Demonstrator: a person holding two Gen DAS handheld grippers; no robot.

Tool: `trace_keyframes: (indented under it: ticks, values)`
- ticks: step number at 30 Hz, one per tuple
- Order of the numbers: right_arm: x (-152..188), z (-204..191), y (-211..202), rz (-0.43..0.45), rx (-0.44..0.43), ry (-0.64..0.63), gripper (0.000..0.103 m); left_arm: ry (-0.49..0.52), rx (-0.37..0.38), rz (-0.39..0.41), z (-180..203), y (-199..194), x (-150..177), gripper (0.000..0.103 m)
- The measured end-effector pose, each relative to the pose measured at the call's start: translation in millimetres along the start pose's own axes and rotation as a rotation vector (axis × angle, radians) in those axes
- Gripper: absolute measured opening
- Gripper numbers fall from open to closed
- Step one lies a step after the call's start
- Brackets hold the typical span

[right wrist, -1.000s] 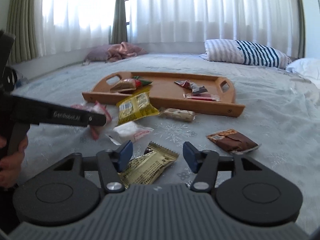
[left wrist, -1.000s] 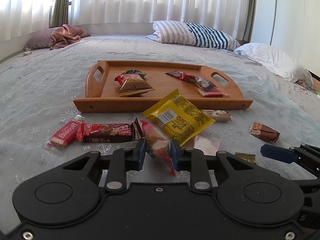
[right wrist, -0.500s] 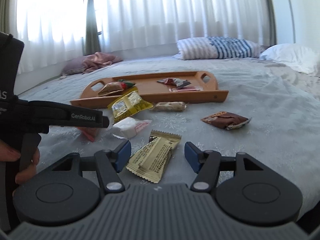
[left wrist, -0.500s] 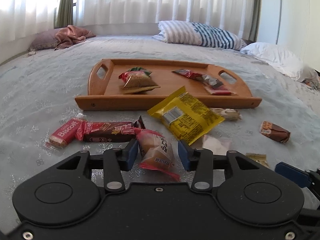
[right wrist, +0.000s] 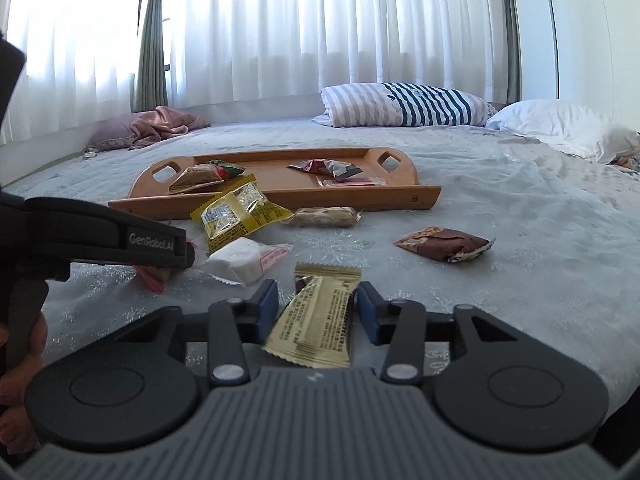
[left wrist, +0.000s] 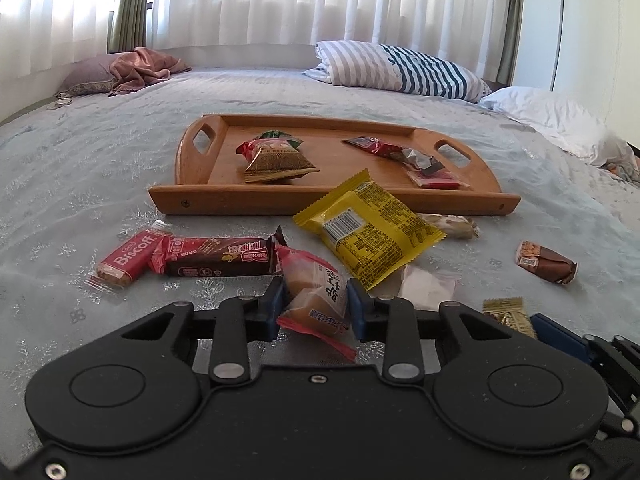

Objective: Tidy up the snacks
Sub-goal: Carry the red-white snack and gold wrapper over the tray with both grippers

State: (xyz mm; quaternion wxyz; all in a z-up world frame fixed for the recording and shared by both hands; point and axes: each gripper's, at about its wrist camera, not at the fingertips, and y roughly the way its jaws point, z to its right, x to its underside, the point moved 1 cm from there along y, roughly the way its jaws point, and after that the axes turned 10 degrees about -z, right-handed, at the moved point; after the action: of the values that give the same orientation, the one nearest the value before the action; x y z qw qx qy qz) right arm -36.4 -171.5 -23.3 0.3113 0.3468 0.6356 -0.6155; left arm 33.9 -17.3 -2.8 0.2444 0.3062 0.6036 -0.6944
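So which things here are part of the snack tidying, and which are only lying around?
Part of the job: wooden tray; yellow packet; Biscoff biscuit; red-edged cake packet between the left jaws; gold wrapper between the right jaws.

Lying about: striped pillow; white pillow; pink cloth.

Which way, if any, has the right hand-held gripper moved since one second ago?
Yes. The right hand-held gripper shifted leftward and slightly forward: the gold wrapper, earlier beside its left finger, now lies centred between both.
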Motion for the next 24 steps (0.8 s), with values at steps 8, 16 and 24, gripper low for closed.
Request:
trace_keyframes:
  ticks: [8, 16, 24]
  values:
    - [-11, 12, -2, -0.005, -0.011, 0.009, 0.038, -0.006, 0.001, 0.023, 0, -10, -6, 0.031]
    - [-38, 25, -2, 0.033, -0.003, 0.024, 0.038, -0.006, -0.022, 0.063, -7, -14, -25, 0.031]
    - [-85, 46, 22, 0.039, -0.004, 0.029, 0.038, -0.021, -0.053, 0.101, -25, -10, -64, 0.031]
